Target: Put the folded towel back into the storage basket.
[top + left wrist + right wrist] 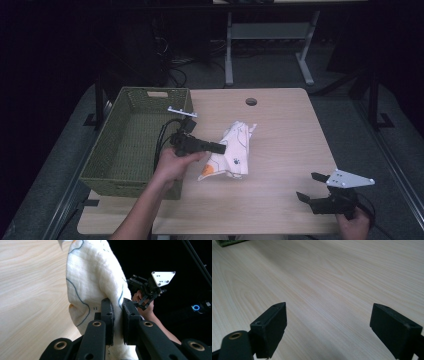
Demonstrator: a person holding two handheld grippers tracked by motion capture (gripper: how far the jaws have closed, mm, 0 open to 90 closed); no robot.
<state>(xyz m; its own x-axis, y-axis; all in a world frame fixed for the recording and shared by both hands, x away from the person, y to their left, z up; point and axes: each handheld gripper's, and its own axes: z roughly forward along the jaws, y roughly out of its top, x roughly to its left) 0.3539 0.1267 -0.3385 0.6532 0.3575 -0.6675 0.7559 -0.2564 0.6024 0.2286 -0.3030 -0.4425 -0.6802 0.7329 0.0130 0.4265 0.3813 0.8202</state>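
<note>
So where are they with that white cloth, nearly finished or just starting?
Early, it seems. The left claw has pinched the white cloth, which lies bunched on the table beside the green basket. The right claw waits open, holding nothing, over bare wood. The basket looks empty, so if the cloth belongs there, that step remains.

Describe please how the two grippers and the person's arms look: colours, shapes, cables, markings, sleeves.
Both grippers are black, each with two flat rectangular jaws on linked bars with brass-coloured pivot rings. The left gripper trails black cables, and so does the right gripper. Each carries a pale grey triangular plate with small dark dots. The forearms are bare; no sleeves are visible.
</note>
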